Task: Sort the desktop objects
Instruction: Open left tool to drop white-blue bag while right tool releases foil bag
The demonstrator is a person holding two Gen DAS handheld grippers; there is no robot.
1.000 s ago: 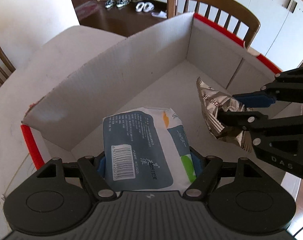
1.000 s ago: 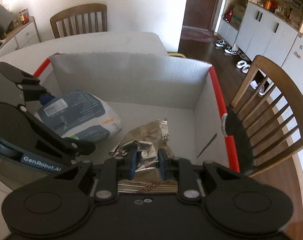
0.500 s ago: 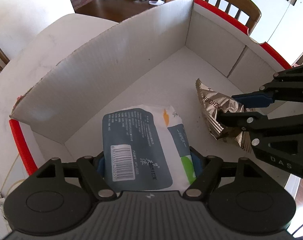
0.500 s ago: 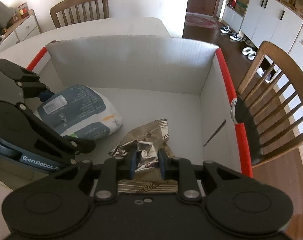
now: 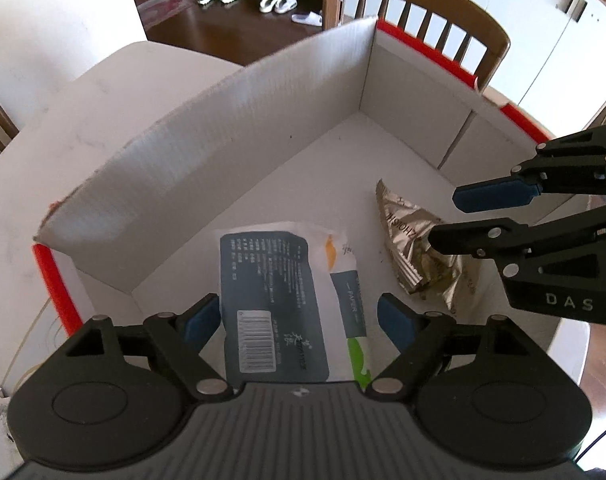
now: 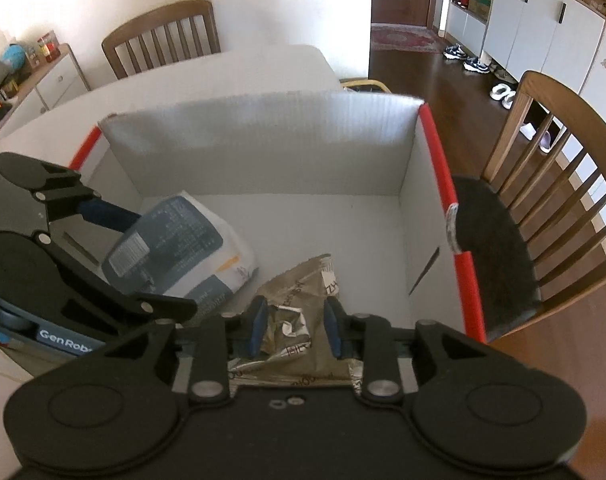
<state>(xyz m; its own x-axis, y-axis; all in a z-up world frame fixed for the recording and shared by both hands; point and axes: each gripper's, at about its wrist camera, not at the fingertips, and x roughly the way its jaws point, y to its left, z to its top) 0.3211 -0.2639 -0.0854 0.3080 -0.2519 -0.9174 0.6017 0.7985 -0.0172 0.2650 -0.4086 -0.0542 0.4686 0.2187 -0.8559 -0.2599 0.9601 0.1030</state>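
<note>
Tissue pack [image 5: 279,300]: lies on the floor of the box, in the lower middle of the left wrist view, barcode side up; in the right wrist view it sits at centre left [image 6: 183,248].
Foil snack bag [image 5: 415,248]: crumpled, silver, on the box floor right of the tissue pack, close to it but apart; in the right wrist view it is at lower centre [image 6: 299,304].
Box [image 5: 223,148]: white corrugated cardboard with red edging along its rims, standing on a white table [image 5: 83,92]; both packs are inside it.
Left gripper [image 5: 299,320]: jaws have just been opening and stand wide; the tissue pack lies between the blue pads, with a clear gap at the right pad and the left pad just beside the pack's edge.
Right gripper [image 6: 293,326]: jaws have just been opening, still fairly narrow; the foil bag lies between the pads, and a sliver of space shows on each side, so it looks let go.
Chairs: a wooden chair [image 5: 419,8] at the top of the left wrist view, behind the box.
</note>
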